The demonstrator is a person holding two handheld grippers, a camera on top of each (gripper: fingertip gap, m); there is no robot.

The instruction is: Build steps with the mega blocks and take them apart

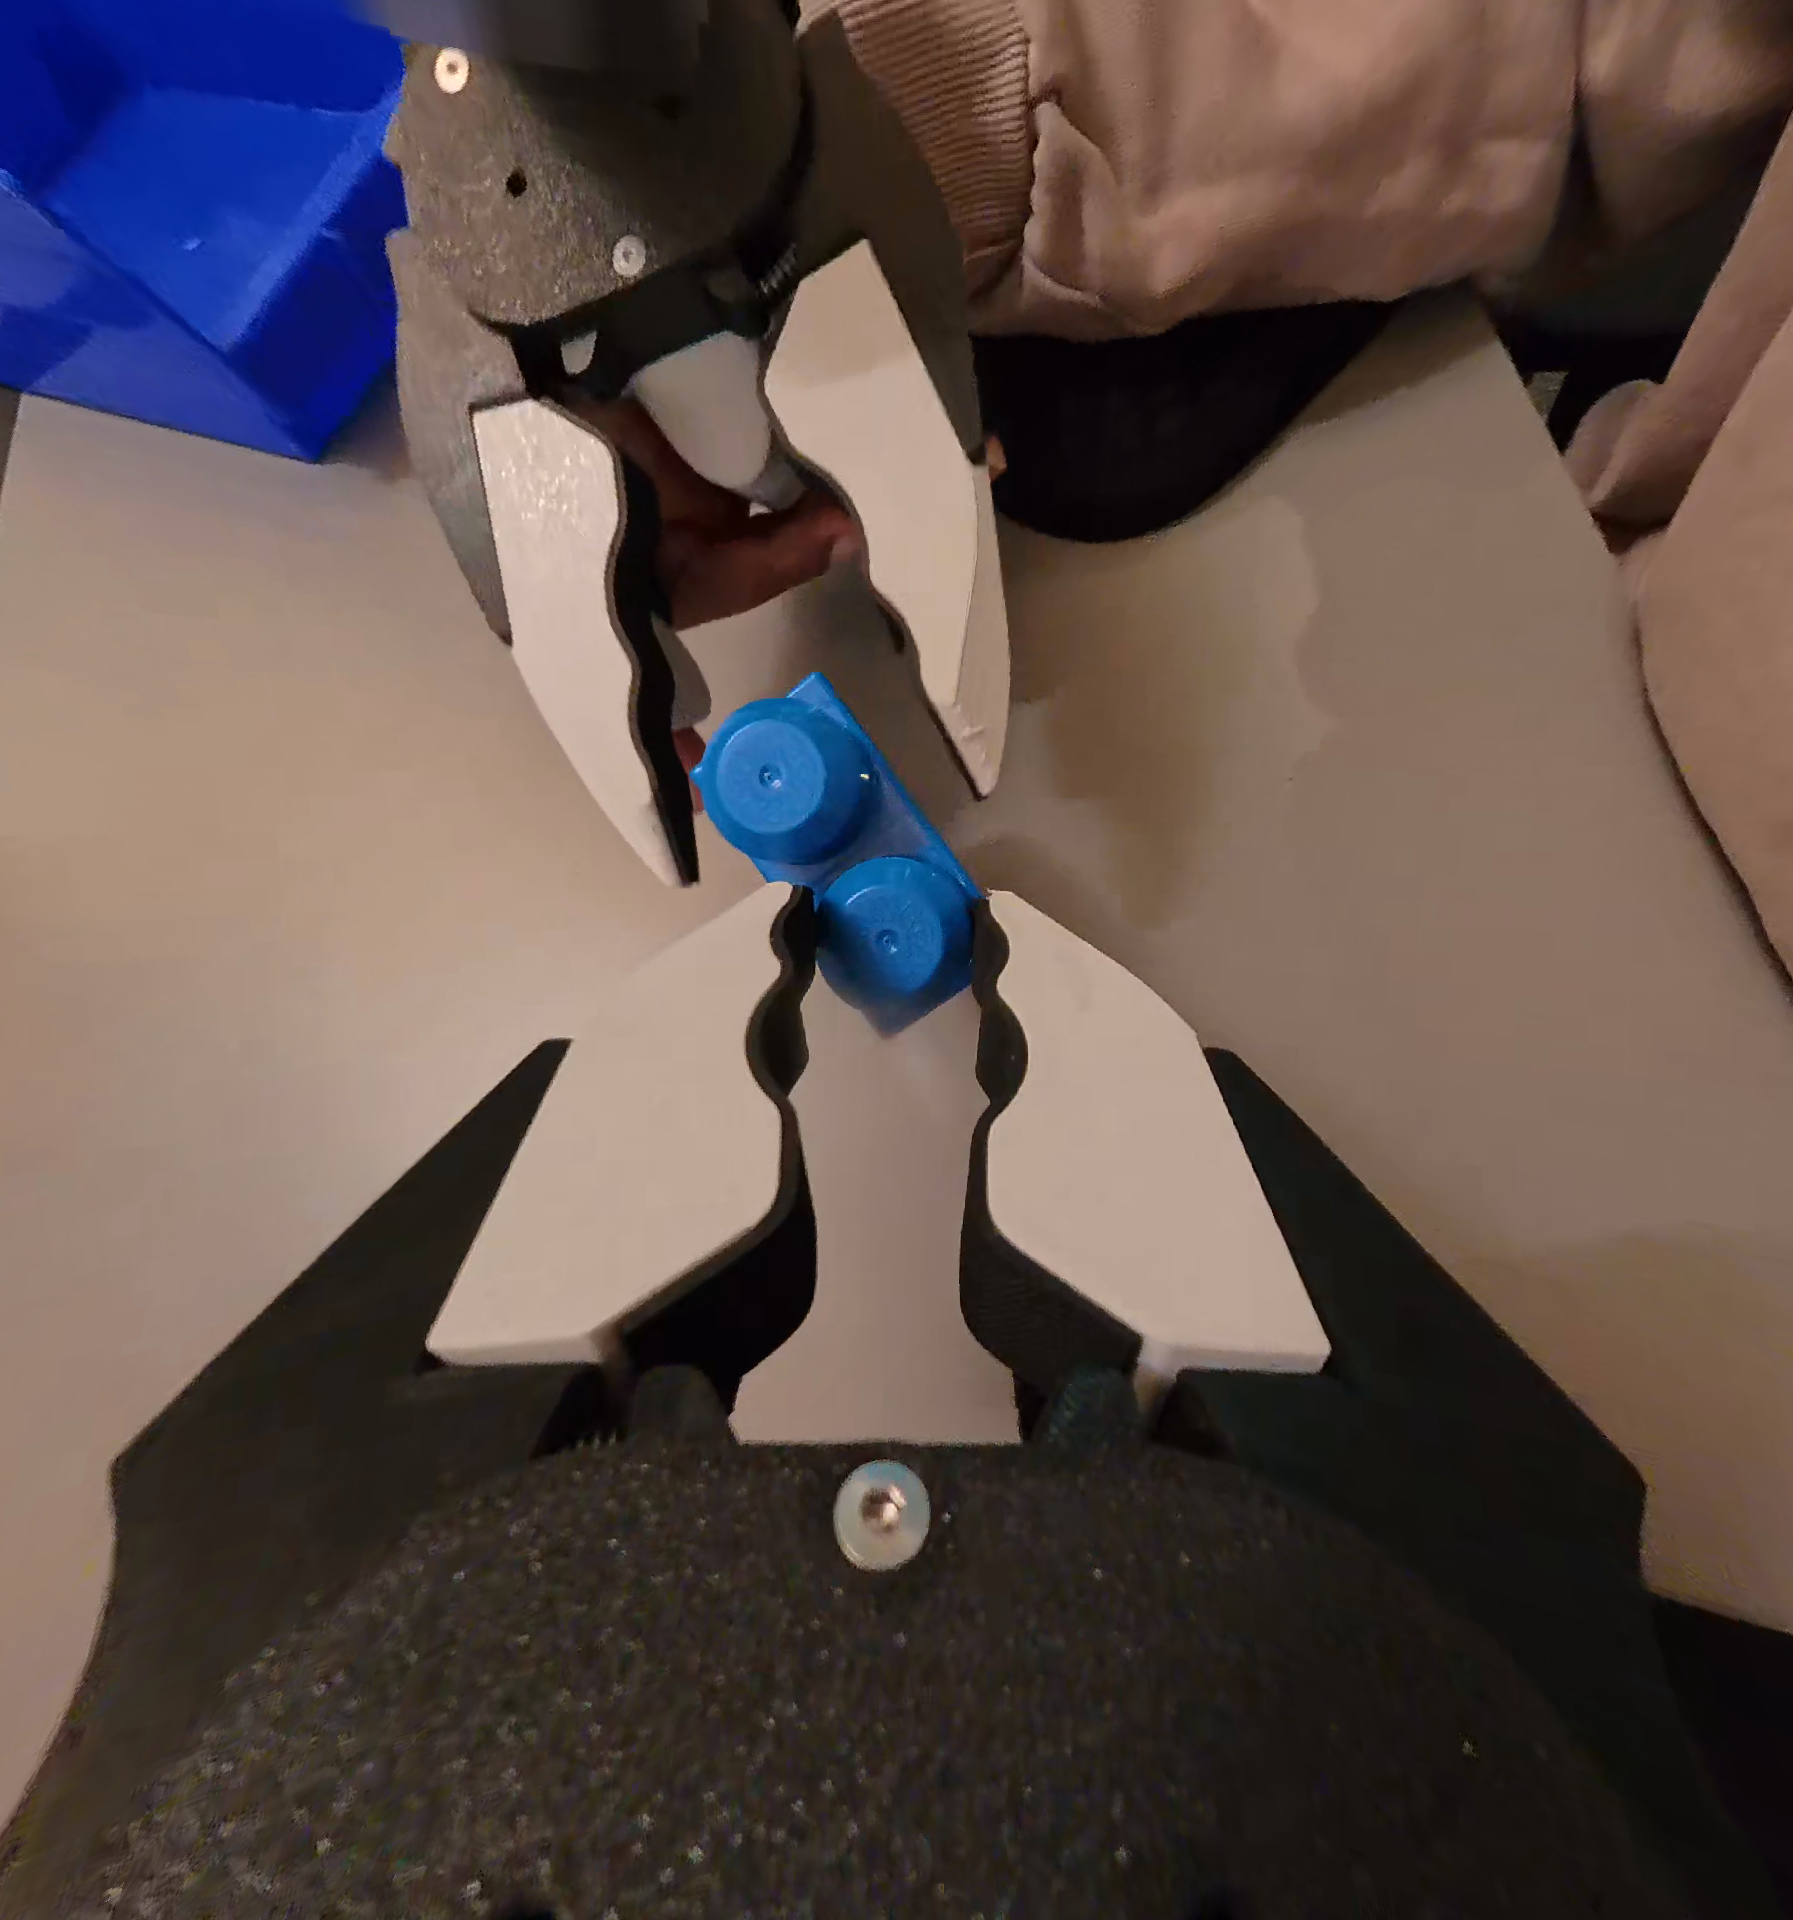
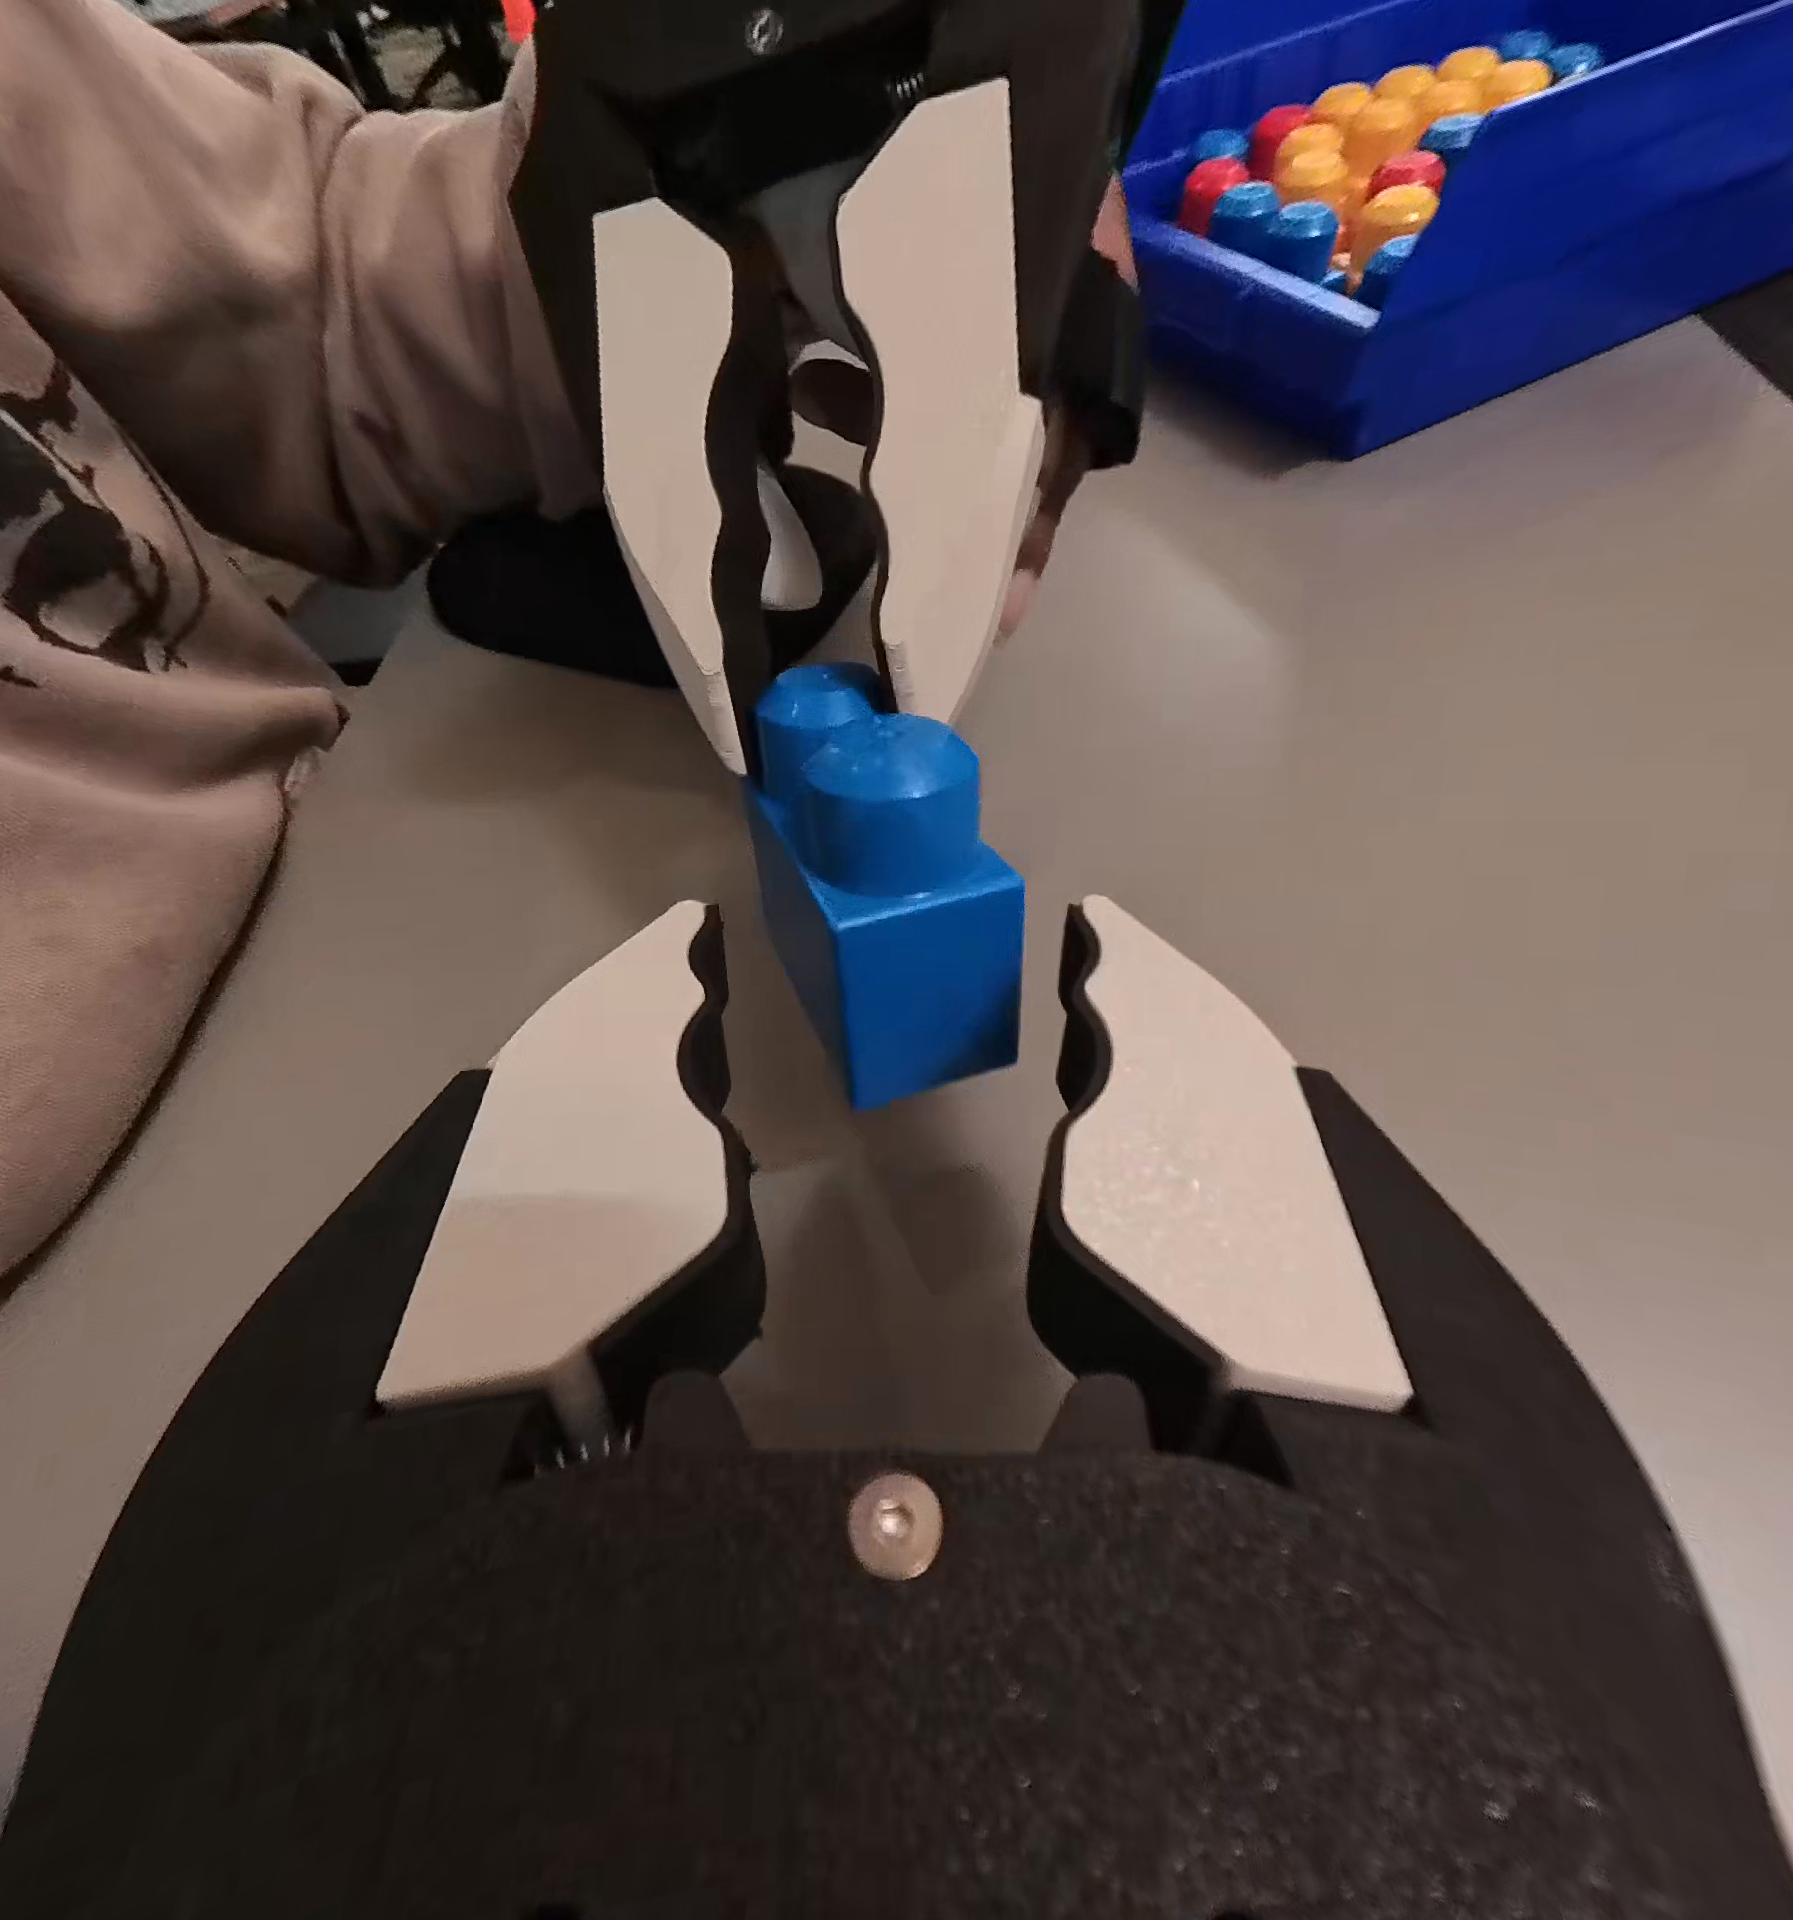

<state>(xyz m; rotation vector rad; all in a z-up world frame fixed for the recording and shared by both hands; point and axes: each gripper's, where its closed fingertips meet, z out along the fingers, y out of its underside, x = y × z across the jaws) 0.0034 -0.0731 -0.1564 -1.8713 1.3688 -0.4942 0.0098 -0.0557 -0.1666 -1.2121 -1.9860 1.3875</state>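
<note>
A blue two-stud mega block (image 1: 767,779) sits at the middle of the pale table (image 1: 248,935), studs up. My left gripper (image 1: 887,899) is shut on its near stud. In the right wrist view the left gripper (image 2: 824,727) comes in from the far side and clamps the block's (image 2: 923,987) far stud. My right gripper (image 2: 892,914) is open, one finger on each side of the block's near end, not touching it. In the left wrist view the right gripper (image 1: 830,826) straddles the far stud. I cannot tell whether the block rests on the table or hangs just above it.
A blue bin (image 2: 1598,260) holding several red, orange and blue blocks (image 2: 1380,156) stands at the table's (image 2: 1391,831) far corner; it also shows in the left wrist view (image 1: 144,208). A person's beige sleeve (image 2: 144,312) borders the table, also in the left wrist view (image 1: 1287,156). Left and right tips are no more than a few centimetres apart.
</note>
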